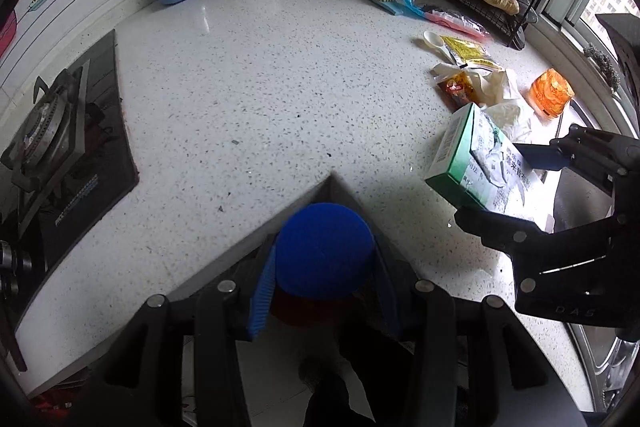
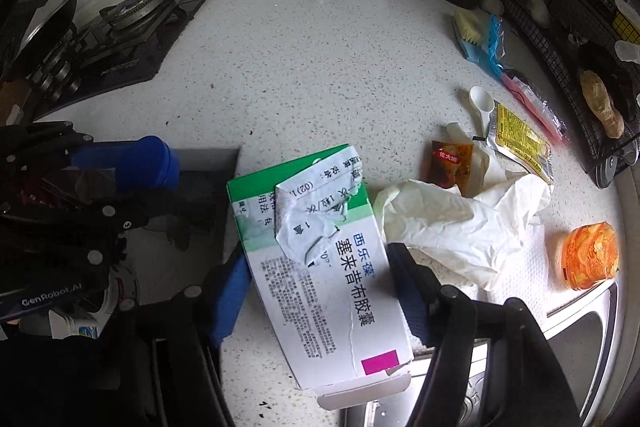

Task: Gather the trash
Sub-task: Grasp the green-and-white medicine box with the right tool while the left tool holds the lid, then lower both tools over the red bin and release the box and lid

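a: which step?
b: carrying. my right claw point(image 2: 320, 291) is clamped on the medicine box point(image 2: 324, 259) at frame centre, left claw point(image 1: 324, 291) clamped on a blue-capped bottle point(image 1: 324, 259).
a: next?
b: i'd say find a bin; none shows. wrappers remain on the worktop point(image 2: 320, 67).

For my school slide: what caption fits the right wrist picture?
Right gripper holds a torn green-and-white box above the speckled counter, crumpled tissue beside it.
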`<state>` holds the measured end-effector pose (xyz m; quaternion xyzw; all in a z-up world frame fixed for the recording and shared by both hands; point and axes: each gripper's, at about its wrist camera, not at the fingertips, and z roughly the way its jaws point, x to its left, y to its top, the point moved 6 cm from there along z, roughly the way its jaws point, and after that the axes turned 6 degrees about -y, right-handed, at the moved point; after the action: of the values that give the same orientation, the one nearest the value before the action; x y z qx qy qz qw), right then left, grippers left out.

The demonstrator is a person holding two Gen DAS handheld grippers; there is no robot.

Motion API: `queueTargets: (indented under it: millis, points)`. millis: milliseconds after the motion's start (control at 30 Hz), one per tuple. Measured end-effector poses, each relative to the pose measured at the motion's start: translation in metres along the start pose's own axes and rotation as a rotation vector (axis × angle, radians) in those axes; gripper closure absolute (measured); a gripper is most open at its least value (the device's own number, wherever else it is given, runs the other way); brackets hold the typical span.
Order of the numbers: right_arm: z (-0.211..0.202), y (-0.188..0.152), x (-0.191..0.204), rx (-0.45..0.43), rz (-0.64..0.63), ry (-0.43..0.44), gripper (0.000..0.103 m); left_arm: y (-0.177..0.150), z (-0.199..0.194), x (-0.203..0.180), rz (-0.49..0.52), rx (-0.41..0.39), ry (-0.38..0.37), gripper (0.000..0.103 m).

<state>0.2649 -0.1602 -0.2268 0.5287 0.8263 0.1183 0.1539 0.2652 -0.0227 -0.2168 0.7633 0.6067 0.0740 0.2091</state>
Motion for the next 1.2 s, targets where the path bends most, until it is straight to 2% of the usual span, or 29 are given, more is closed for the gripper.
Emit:
queueTargets:
  millis: [167,400,700,933,1200]
  points:
    - [-0.027,-0.008,0.037,-0.053,0.041,-0.008,0.039,-0.022,-0.021,0.017,-0.002,-0.024,-0.006,0.06]
    - [-0.039,-0.021,0.075,-0.099,0.069,-0.037,0.039,-0.055,-0.043,0.035,0.004,-0.045,-0.008,0.06]
    - [-0.046,-0.053,0.106,-0.086,0.085,-0.02,0.039,-0.1,-0.056,0.053,0.003,-0.044,-0.006,0.06]
    - [-0.031,-0.066,0.136,-0.085,0.111,0.049,0.039,-0.133,-0.041,0.077,-0.016,-0.016,0.008,0.06]
    - [0.036,-0.078,0.161,-0.044,0.143,0.095,0.04,-0.168,0.014,0.106,-0.086,0.057,0.014,0.06]
